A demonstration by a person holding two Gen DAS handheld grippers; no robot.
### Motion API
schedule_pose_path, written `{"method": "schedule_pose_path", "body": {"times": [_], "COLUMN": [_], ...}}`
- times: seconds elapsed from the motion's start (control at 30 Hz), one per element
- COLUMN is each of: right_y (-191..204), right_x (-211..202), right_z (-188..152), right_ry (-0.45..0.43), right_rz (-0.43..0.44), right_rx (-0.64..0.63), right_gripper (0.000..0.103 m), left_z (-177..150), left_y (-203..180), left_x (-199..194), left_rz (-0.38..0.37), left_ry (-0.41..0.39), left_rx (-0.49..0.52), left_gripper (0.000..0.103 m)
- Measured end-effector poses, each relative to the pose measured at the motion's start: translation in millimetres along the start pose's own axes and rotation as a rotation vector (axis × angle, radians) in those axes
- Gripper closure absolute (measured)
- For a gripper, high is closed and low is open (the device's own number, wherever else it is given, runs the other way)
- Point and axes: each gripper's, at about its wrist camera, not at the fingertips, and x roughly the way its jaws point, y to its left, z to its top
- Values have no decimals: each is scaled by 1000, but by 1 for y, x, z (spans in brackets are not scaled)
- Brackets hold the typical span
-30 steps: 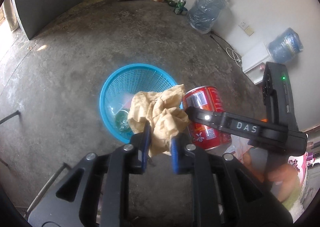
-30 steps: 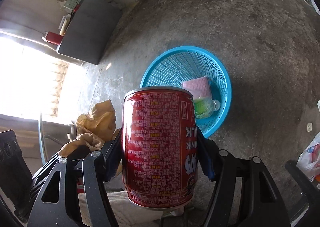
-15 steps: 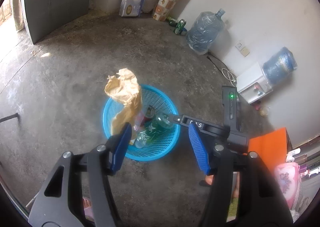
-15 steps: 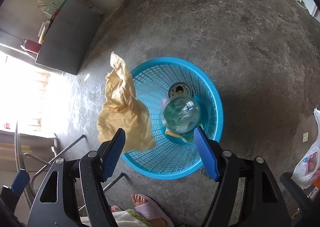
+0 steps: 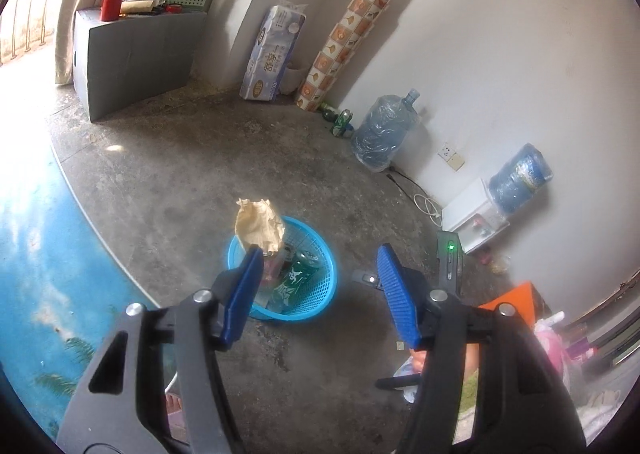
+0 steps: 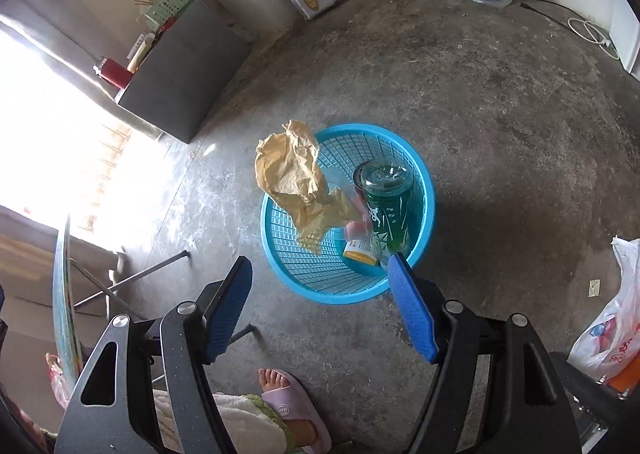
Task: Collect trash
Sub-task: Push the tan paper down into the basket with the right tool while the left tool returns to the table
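Trash sits in the blue basket [image 6: 424,190] on the concrete floor [image 6: 500,102]: crumpled tan paper [image 6: 298,182] over its rim, a green bottle [image 6: 388,206] inside. Left gripper [image 5: 318,294] and right gripper [image 6: 320,310] both gape, holding nothing.

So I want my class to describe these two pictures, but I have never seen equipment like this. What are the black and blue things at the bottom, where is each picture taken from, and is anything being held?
No robot here: a person holds a pair of tongs in each hand, with a wide-angle camera on each looking forward along its blue-padded fingers. One picture comes from the left tongs, the other from the right tongs. Both stand open and hold nothing. Below them, on a concrete floor, sits a blue basket holding a green bottle, with what looks like a can behind it. A crumpled brown paper sits at the basket's rim; whether it is falling or resting there is unclear. The person's sandalled foot shows in the right view.
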Motion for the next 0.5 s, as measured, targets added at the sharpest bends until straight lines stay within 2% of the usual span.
{"method": "schedule_pose_path", "body": {"times": [0.17, 0.37, 0.4, 0.5], "right_y": [35, 67, 72, 80], "right_x": [9, 77, 91, 134], "right_z": [14, 51, 57, 74], "right_ry": [7, 108, 122, 166], "right_rz": [61, 69, 59, 41], "right_rx": [-47, -43, -42, -19], "right_gripper": [35, 35, 37, 49], "left_z": [-17, -51, -57, -72], "left_y": [11, 58, 67, 93], "left_x": [-68, -157, -170, -203], "left_rz": [36, 160, 193, 290], "left_ry": [-66, -160, -176, -216], "left_rx": [42, -30, -50, -117], "left_gripper": [46, 43, 43, 43]}}
